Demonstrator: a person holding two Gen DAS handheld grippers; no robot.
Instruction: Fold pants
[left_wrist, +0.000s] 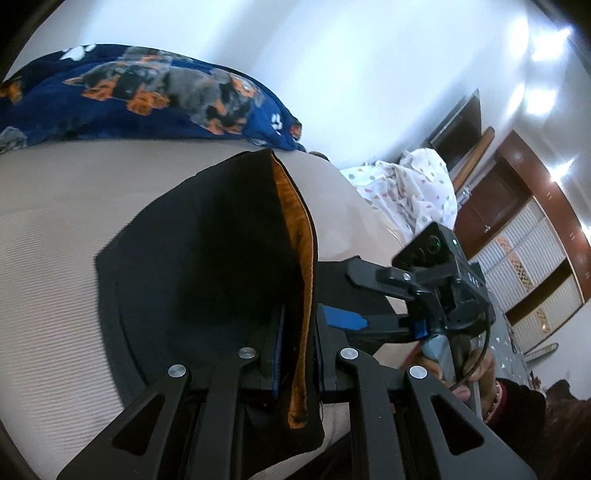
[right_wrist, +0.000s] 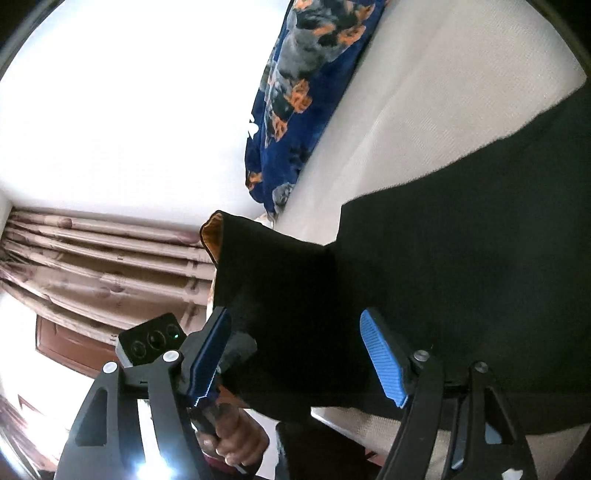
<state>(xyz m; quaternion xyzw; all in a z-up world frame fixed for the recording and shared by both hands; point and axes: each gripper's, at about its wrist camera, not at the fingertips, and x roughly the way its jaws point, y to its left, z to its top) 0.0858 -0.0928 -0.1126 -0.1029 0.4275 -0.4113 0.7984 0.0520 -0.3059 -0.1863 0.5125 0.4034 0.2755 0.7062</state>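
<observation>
Black pants (left_wrist: 207, 258) with an orange lining (left_wrist: 301, 258) lie on a beige bed (left_wrist: 55, 240). My left gripper (left_wrist: 297, 332) is shut on a lifted edge of the pants, and the lining shows between its fingers. To its right my right gripper (left_wrist: 354, 295) stands open. In the right wrist view the right gripper (right_wrist: 297, 356) is open with blue pads (right_wrist: 384, 358) wide apart. A raised fold of the black pants (right_wrist: 295, 295) hangs between them, and the pads do not press on it. The left gripper's camera block (right_wrist: 153, 339) and a hand (right_wrist: 236, 435) show at lower left.
A dark blue blanket with a dog print (left_wrist: 147, 96) lies along the wall at the far edge of the bed. A white spotted cloth (left_wrist: 406, 184) is heaped past the bed's corner. Brown curtains (right_wrist: 92, 266) hang at one side and a wardrobe (left_wrist: 535, 251) stands at the other.
</observation>
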